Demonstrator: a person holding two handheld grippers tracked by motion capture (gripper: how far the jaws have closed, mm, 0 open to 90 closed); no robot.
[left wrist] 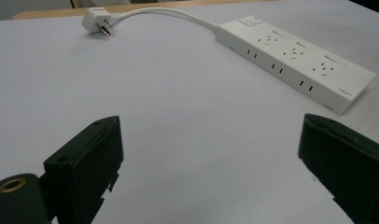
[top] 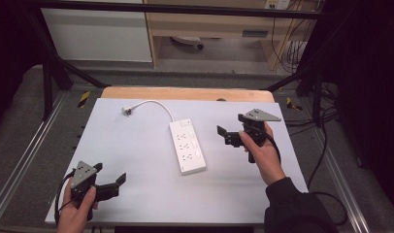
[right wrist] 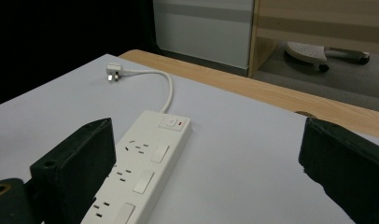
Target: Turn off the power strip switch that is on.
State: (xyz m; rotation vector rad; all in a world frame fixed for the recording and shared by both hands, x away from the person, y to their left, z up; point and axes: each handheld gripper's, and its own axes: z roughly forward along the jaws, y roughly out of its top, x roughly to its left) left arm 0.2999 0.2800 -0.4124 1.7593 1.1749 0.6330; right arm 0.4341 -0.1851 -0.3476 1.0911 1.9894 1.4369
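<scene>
Lying mid-tabletop, the white power strip has bare room all around; its cord curls toward the far edge. Left tool and right tool gape, holding nothing.

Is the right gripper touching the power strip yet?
Apart. In the high view the right gripper hangs to the right of the power strip, with bare white table between them. Its jaws stand wide open, holding nothing.
</scene>
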